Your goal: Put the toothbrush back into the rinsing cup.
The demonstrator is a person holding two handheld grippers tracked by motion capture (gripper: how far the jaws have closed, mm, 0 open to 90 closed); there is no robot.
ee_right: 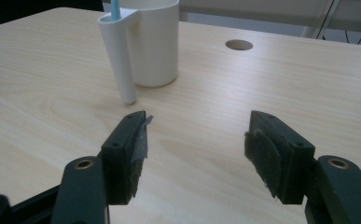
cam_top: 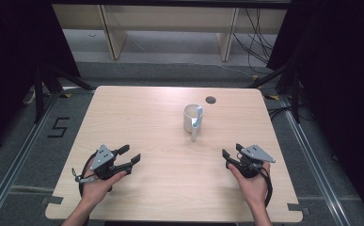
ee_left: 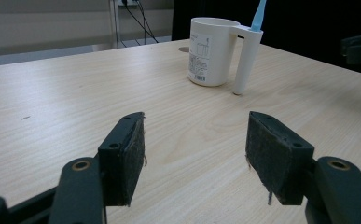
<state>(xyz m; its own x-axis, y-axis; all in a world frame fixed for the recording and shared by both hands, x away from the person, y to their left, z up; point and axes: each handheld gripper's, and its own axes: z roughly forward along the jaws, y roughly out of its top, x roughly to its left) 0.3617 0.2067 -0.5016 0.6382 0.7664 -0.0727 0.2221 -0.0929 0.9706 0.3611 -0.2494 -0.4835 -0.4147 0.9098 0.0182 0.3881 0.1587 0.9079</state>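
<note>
White plastic mug [cam_top: 192,118] with a hollow side handle, a light blue stick [cam_top: 197,116] standing upright in that handle, sits ahead of both my tools, past mid-table. My right tool [cam_top: 230,155] and left tool [cam_top: 129,156] both rest near the front edge with jaws spread wide and nothing between them; the right looks nearer, handle facing me. Pale wood-grain table [cam_top: 142,113] is otherwise bare, a round cable hole [cam_top: 210,100] behind the mug, dark curtains either side

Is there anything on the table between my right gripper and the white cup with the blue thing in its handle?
Nothing visible. Bare table lies between the open right gripper and the white cup, whose hollow handle holds the blue stick. The round hole sits beyond the cup, off that path.
</note>
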